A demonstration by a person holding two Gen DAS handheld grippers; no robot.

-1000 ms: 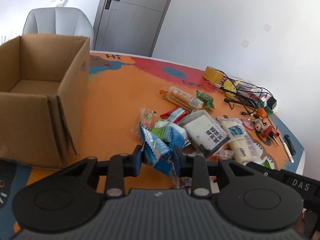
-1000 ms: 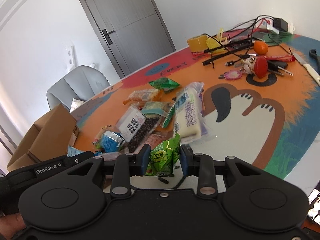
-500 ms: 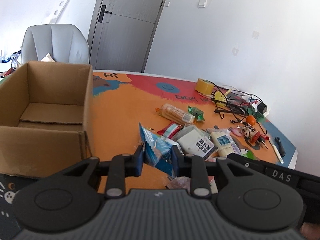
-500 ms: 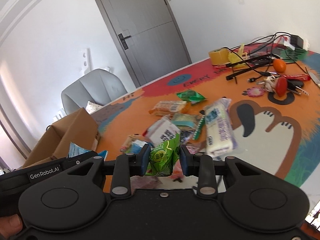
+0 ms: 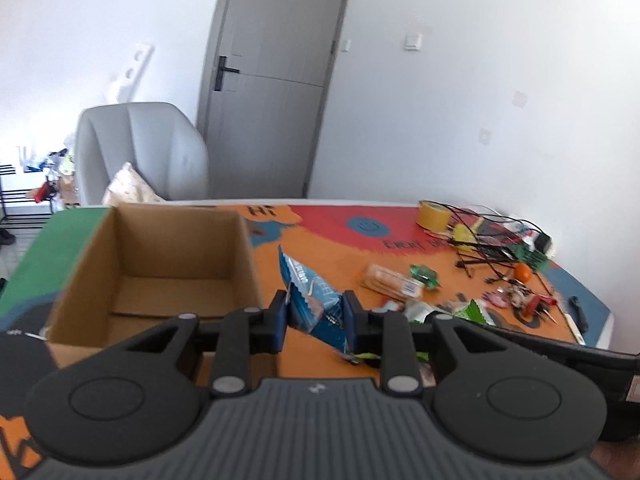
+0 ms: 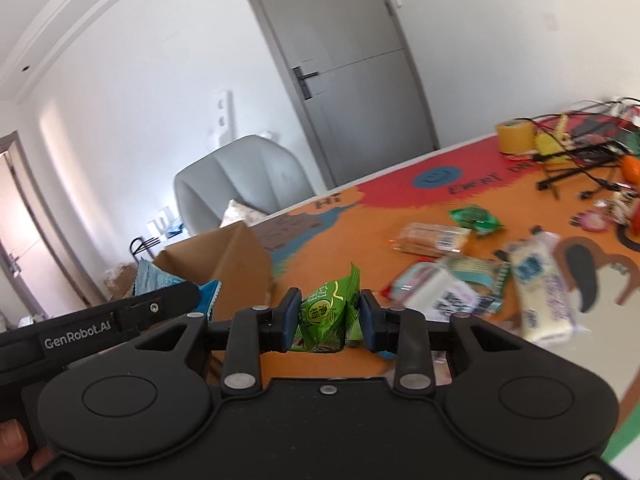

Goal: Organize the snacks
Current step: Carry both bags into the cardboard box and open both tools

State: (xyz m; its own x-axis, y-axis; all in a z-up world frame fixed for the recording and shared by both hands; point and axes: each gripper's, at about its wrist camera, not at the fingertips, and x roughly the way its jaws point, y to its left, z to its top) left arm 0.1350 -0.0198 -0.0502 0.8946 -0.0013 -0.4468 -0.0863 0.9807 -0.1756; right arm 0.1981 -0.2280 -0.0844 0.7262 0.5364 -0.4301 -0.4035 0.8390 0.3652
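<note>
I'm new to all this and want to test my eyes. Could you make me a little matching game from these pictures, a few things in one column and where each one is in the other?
Things:
1. blue snack packet
2. green snack packet
3. yellow tape roll
4. cardboard box

Places:
A. far end of the table, beside the tangle of cables
B. pinched in the right tongs
C. standing open on the table, nothing visible inside
D. pinched in the left tongs

Pairs: 1-D, 2-B, 3-A, 4-C
</note>
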